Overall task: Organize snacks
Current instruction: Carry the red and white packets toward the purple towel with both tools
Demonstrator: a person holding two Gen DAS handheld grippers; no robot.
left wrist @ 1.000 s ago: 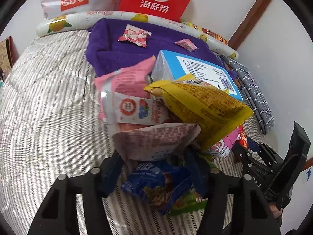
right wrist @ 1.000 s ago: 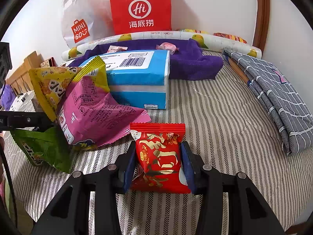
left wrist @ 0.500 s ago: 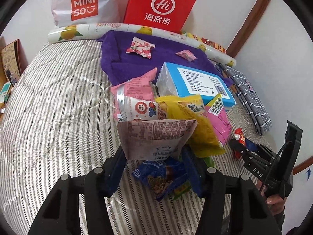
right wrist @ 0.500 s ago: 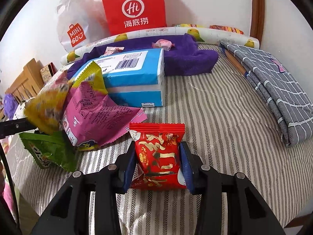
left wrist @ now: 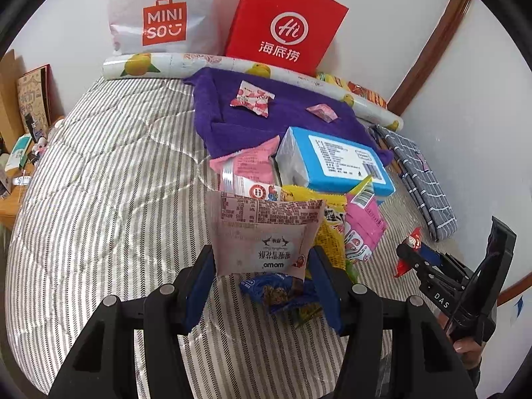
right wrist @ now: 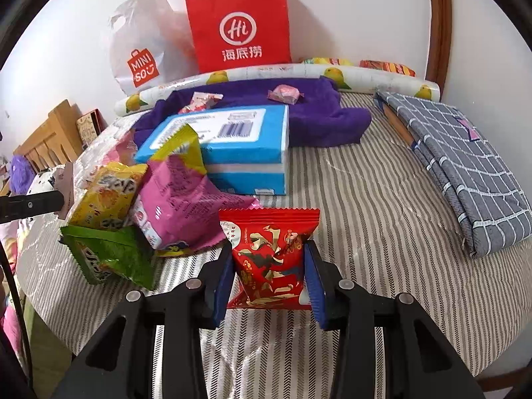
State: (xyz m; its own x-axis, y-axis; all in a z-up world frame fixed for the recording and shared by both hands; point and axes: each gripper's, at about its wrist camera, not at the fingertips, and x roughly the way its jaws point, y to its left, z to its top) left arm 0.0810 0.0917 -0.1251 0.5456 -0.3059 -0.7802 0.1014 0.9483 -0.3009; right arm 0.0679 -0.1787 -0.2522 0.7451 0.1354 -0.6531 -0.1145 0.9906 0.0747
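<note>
Two pairs of black tongs with blue pads work over a bed (right wrist: 382,206) covered in a quilted, grey-and-white striped cloth. The left tongs (left wrist: 262,276) are clenched on a flat, matte pale-pink packet (left wrist: 262,232) with crimped edges, held upright above a crinkled blue packet (left wrist: 279,291) lying just below the pads. The right tongs (right wrist: 269,276) grip a glossy red packet (right wrist: 271,256) with gold print, pinched in at its waist; its jaws have just been closing on it. To the left of the right tongs lies a heap of foil bags: a green bag (right wrist: 106,256), a yellow bag (right wrist: 106,199) and a magenta bag (right wrist: 186,209) with a serrated edge. Just beyond them sits a rectangular blue-and-white box (right wrist: 239,146) wrapped in clear film. Farther off, a plush purple towel (right wrist: 326,116) carries two small pink sweets (right wrist: 286,93). Behind it runs a rolled, lemon-printed sheet (right wrist: 365,78), and against the wall stand a red paper bag (right wrist: 239,26) and a white plastic bag (right wrist: 143,50). To the right lies a folded grey checked cloth (right wrist: 465,166).
</note>
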